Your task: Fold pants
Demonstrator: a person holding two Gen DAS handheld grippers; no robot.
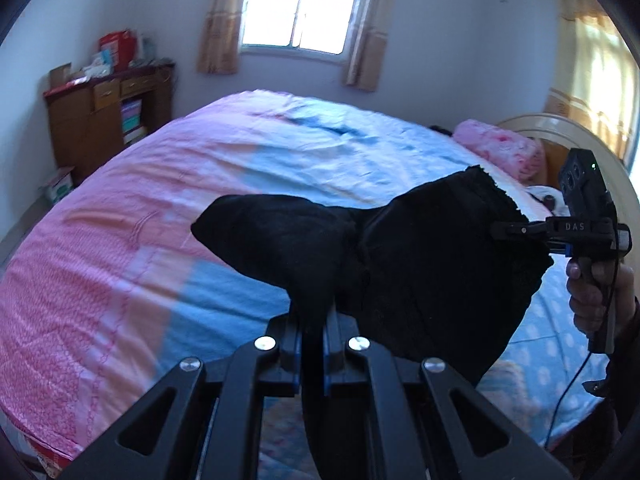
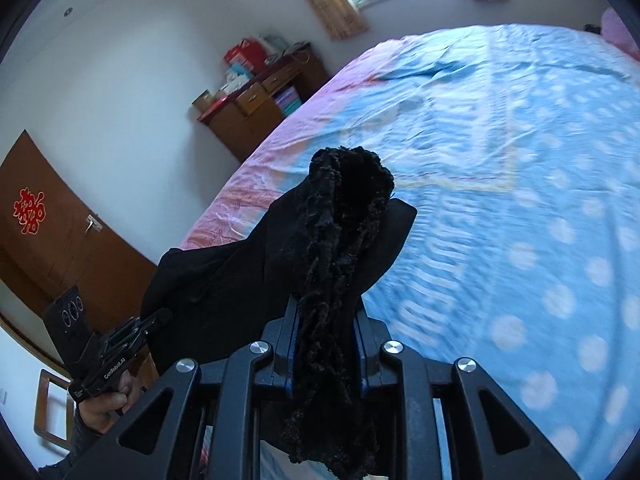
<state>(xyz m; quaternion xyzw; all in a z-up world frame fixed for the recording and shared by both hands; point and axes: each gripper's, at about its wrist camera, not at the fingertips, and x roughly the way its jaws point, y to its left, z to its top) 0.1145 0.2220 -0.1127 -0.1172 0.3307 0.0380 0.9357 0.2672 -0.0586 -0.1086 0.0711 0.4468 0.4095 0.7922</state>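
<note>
The black pants (image 1: 420,264) hang in the air above the bed, stretched between both grippers. My left gripper (image 1: 312,332) is shut on one edge of the cloth, which bunches up over its fingers. My right gripper (image 2: 326,320) is shut on the fuzzy black edge of the pants (image 2: 344,240). In the left wrist view the right gripper (image 1: 500,232) pinches the cloth at the right. In the right wrist view the left gripper (image 2: 160,316) pinches it at the lower left.
The bed (image 1: 160,208) with a pink and blue sheet (image 2: 500,200) lies below. A pink pillow (image 1: 500,148) sits by the headboard. A wooden desk (image 1: 104,120) with boxes stands by the far wall, under a window (image 1: 300,8). A brown door (image 2: 48,232) is at left.
</note>
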